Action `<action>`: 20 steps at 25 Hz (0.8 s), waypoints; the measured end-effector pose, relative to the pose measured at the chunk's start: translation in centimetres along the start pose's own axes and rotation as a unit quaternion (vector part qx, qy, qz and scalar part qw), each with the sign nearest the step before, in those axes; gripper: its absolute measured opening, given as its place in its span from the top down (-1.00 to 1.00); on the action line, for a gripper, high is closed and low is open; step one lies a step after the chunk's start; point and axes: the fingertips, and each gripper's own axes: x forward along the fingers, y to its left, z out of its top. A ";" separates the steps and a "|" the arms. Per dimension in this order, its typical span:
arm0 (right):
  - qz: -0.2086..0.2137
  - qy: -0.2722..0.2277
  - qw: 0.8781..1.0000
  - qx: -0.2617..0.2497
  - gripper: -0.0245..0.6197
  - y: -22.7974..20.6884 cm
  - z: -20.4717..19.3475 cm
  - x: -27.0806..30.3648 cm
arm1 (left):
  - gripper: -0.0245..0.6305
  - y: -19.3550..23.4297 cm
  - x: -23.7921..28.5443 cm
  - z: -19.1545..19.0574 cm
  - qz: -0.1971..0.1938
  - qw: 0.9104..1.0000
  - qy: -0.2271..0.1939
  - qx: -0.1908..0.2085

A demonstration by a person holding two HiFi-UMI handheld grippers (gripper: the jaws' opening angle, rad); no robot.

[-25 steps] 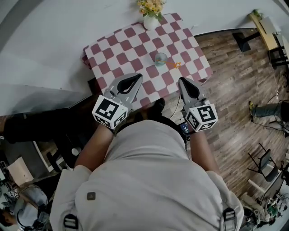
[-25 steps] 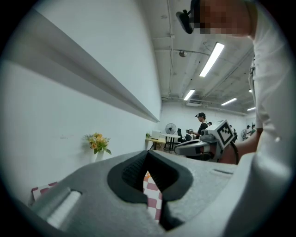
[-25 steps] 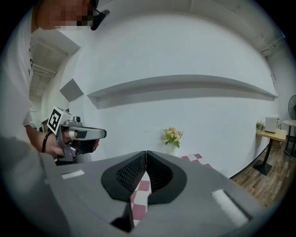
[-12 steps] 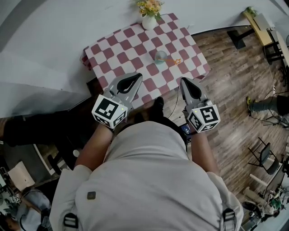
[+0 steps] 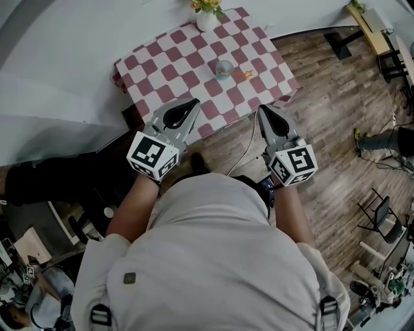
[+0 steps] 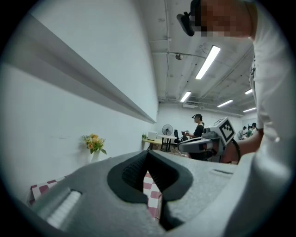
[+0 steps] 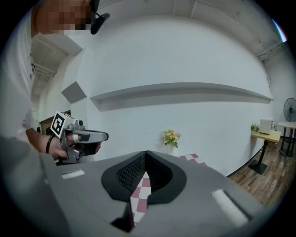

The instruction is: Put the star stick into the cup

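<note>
We stand a little back from the table [image 5: 169,61] with its red and white checked cloth. We hold both tools in front of our body, well apart from the things on the table. The left gripper [image 5: 191,103] has its jaws pressed together with nothing between them. The right gripper [image 5: 262,111] is the same, with the tips meeting and empty. The star stick [image 5: 245,73] lies on the cloth just beside the cup [image 5: 224,67], on the cup's right side. It looks very small from here, and we cannot tell if the two touch. A vase of flowers [image 5: 207,18] stands at the far edge, by the wall.

In our judgement the task is not yet begun: we must come nearer and spread one pair of jaws. The stick seems thin and lies flat, so jaws that come down too steeply may only press the cloth and slide the stick away. Because it lies so close to the cup, a widely spread jaw may push the cup or tip it over. A careless push to the right could also send the stick off the table onto the wooden floor [image 5: 323,97].
</note>
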 end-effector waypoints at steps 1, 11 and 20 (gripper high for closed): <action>0.003 0.000 1.000 -0.001 0.90 -0.2 -0.1 -0.5 | 0.92 -0.5 0.2 0.2 0.003 1.000 -0.001 0.001; 0.068 -0.003 0.998 0.004 0.90 -1.2 -2.5 -6.9 | 0.92 -8.1 1.5 -1.3 0.034 0.999 0.013 -0.004; 0.120 -0.019 0.992 -0.017 0.90 -1.2 -3.5 -14.8 | 0.92 -16.7 0.6 -2.1 0.073 0.997 -0.001 0.001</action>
